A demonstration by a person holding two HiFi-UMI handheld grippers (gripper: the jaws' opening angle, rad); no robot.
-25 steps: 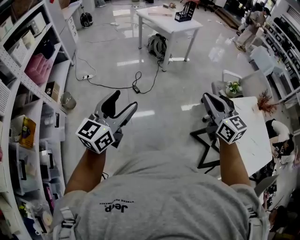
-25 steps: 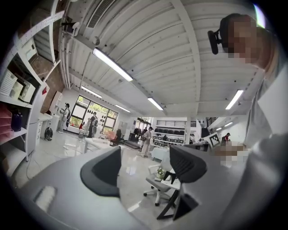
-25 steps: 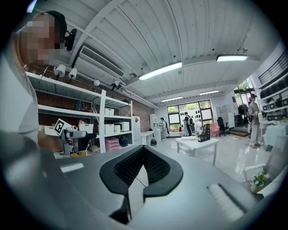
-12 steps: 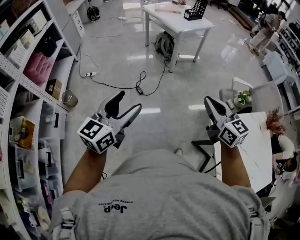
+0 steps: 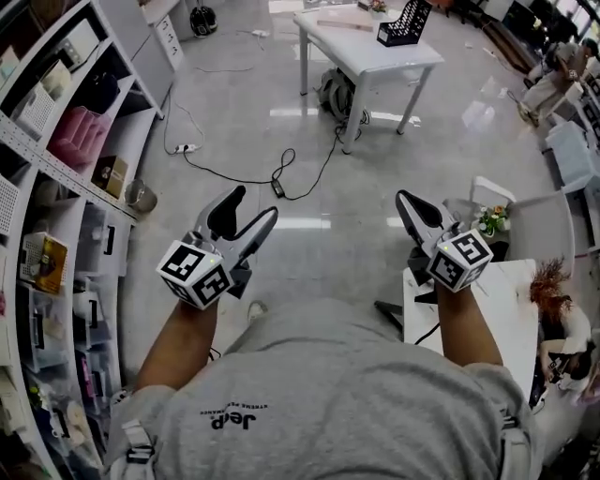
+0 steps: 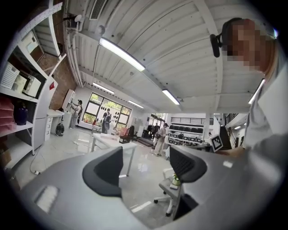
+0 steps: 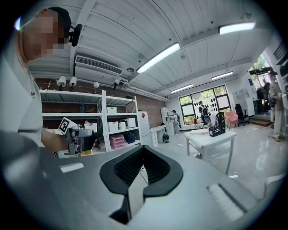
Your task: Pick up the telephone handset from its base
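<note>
No telephone or handset shows in any view. In the head view, my left gripper (image 5: 251, 204) is held out over the grey floor, its jaws standing apart with nothing between them. The left gripper view shows the same gap, with only the room beyond the left gripper (image 6: 144, 168). My right gripper (image 5: 405, 199) is shut and holds nothing. In the right gripper view, the pads of the right gripper (image 7: 141, 155) meet in a closed seam. Both grippers are raised at chest height in front of the person's grey shirt.
Open shelves (image 5: 56, 141) with boxes line the left. A white table (image 5: 370, 52) with a black file rack (image 5: 403, 23) stands ahead, with a backpack (image 5: 333, 94) under it and cables (image 5: 281, 173) on the floor. A white desk (image 5: 506, 309), a chair (image 5: 539, 225) and a small plant (image 5: 489, 220) are at the right.
The floor and the white table have slid down and right in the head view as the person moves forward. Both grippers keep their pose and state.
</note>
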